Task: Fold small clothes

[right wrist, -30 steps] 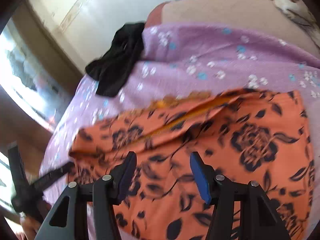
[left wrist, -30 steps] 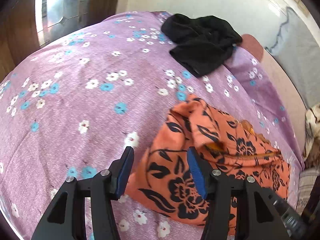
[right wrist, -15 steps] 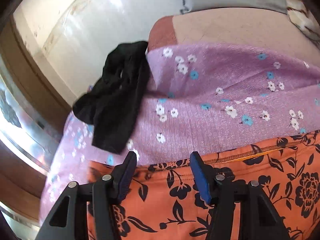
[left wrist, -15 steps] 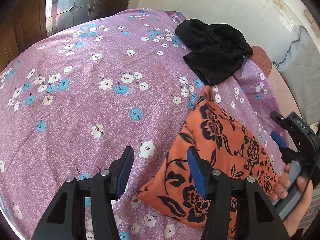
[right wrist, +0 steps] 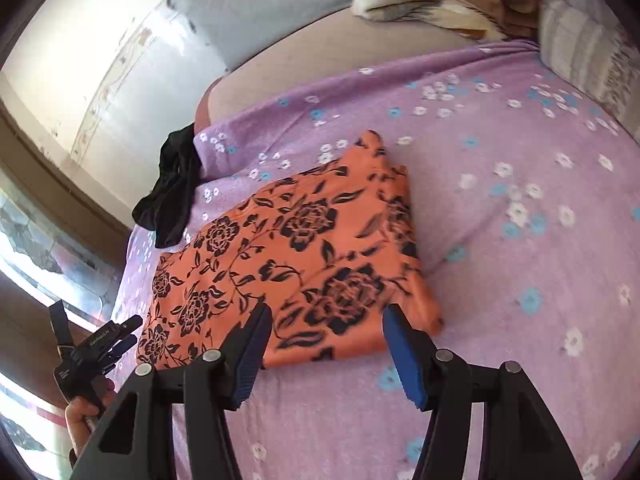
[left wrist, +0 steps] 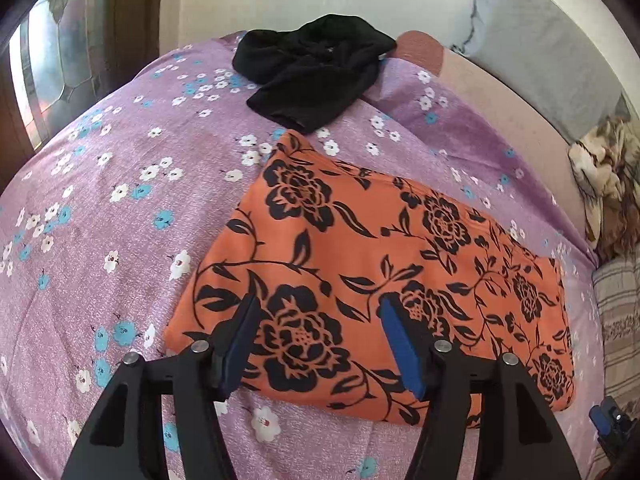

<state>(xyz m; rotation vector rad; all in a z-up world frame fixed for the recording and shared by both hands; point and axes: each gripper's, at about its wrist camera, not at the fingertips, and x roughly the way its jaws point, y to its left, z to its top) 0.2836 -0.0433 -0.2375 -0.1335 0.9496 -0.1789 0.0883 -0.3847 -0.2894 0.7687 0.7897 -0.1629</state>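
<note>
Bright daylight from the window (right wrist: 36, 256), glare there; fisheye bending with dark corners, slight blur.

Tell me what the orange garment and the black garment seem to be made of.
Orange garment: probably thin woven printed fabric, matte; it lies flat with crisp folded edges. Black garment: probably a soft knit, matte; it slumps in thick, rounded folds. Neither weave is clearly visible.
</note>
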